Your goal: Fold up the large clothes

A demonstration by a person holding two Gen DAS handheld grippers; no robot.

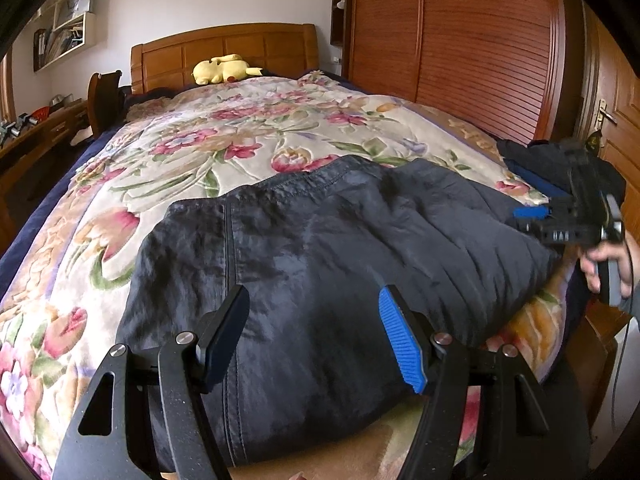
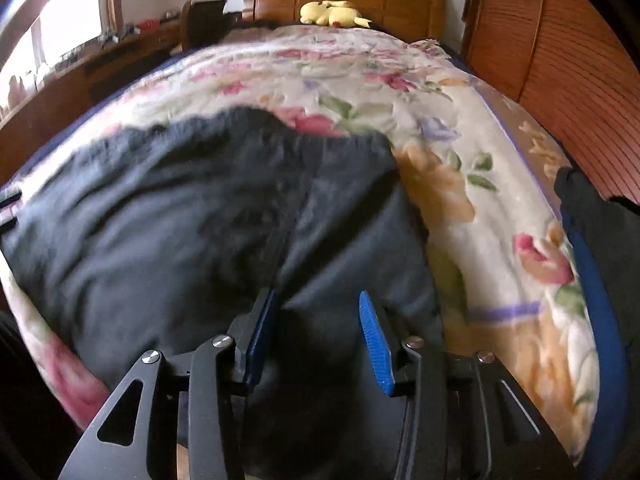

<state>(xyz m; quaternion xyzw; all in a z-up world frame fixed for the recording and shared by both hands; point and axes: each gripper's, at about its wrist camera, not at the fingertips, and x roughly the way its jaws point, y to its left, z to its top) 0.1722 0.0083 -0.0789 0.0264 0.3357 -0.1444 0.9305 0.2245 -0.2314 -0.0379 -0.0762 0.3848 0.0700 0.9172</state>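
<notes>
A large dark navy garment (image 1: 320, 240) lies folded on the flowered bedspread (image 1: 200, 152), near the foot of the bed. My left gripper (image 1: 312, 300) hovers over its near edge, open, with nothing between its fingers. In the right wrist view the same garment (image 2: 180, 208) looks blurred, and my right gripper (image 2: 316, 300) stands over its near right part with jaws apart and no cloth pinched. The left wrist view shows the right gripper (image 1: 560, 220) at the garment's right end, held by a hand (image 1: 600, 264).
A second dark garment with a blue stripe (image 1: 536, 164) lies at the bed's right edge (image 2: 596, 232). A yellow plush toy (image 1: 224, 68) rests by the wooden headboard (image 1: 224, 48). A wooden wardrobe (image 1: 460, 40) lines the right side, a desk (image 1: 36, 136) the left.
</notes>
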